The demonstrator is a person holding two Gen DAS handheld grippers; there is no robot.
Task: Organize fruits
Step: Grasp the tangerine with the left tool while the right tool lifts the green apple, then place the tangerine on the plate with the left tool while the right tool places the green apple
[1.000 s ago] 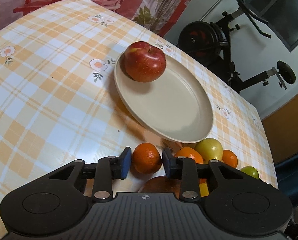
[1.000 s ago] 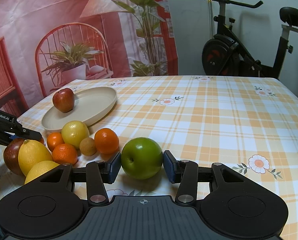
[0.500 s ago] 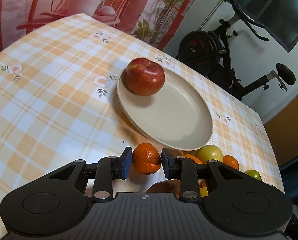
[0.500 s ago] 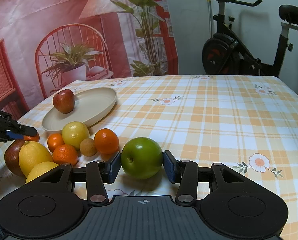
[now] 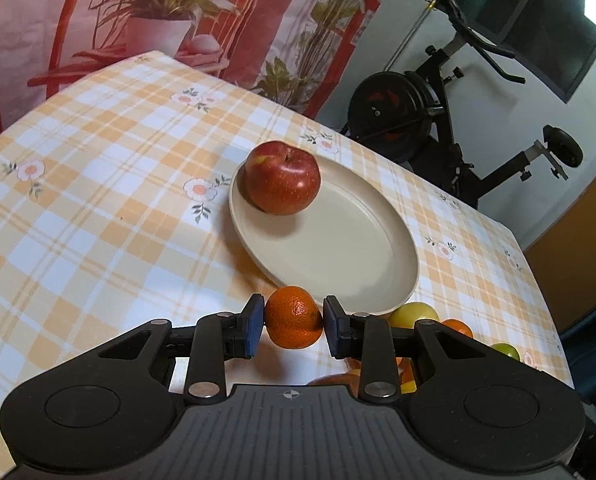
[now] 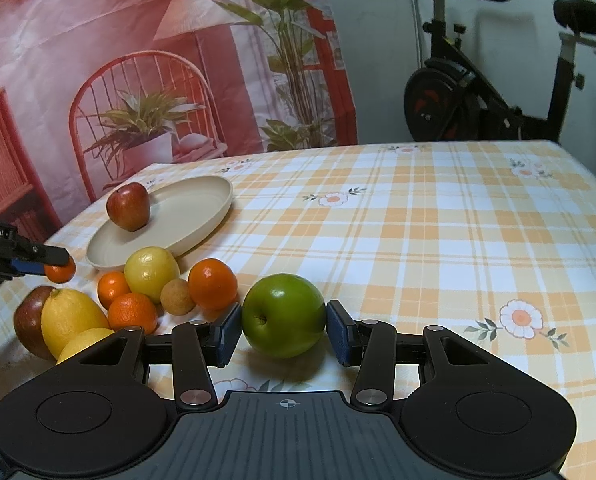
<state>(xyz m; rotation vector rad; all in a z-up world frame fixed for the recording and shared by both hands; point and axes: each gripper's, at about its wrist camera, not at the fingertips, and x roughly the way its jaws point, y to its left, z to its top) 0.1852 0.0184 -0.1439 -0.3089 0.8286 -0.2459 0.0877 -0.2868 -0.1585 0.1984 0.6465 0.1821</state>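
My left gripper (image 5: 294,322) is shut on a small orange mandarin (image 5: 294,318) and holds it above the tablecloth, just short of the near rim of the beige oval plate (image 5: 338,248). A red apple (image 5: 282,178) sits at the plate's far left end. The right wrist view shows the same mandarin (image 6: 60,271) in the left gripper (image 6: 64,266) at the left edge, beside the plate (image 6: 178,216). My right gripper (image 6: 284,330) is shut on a green apple (image 6: 284,316) that rests low over the table.
A pile of fruit lies between the plate and the green apple: a yellow lemon (image 6: 152,274), an orange (image 6: 213,284), a small brown fruit (image 6: 175,297), another lemon (image 6: 72,322) and a dark red apple (image 6: 28,320). An exercise bike (image 6: 478,96) stands beyond the table's far edge.
The left gripper has lifted the mandarin off the fruit pile and carried it toward the plate's near rim. The right gripper and the green apple have not moved.
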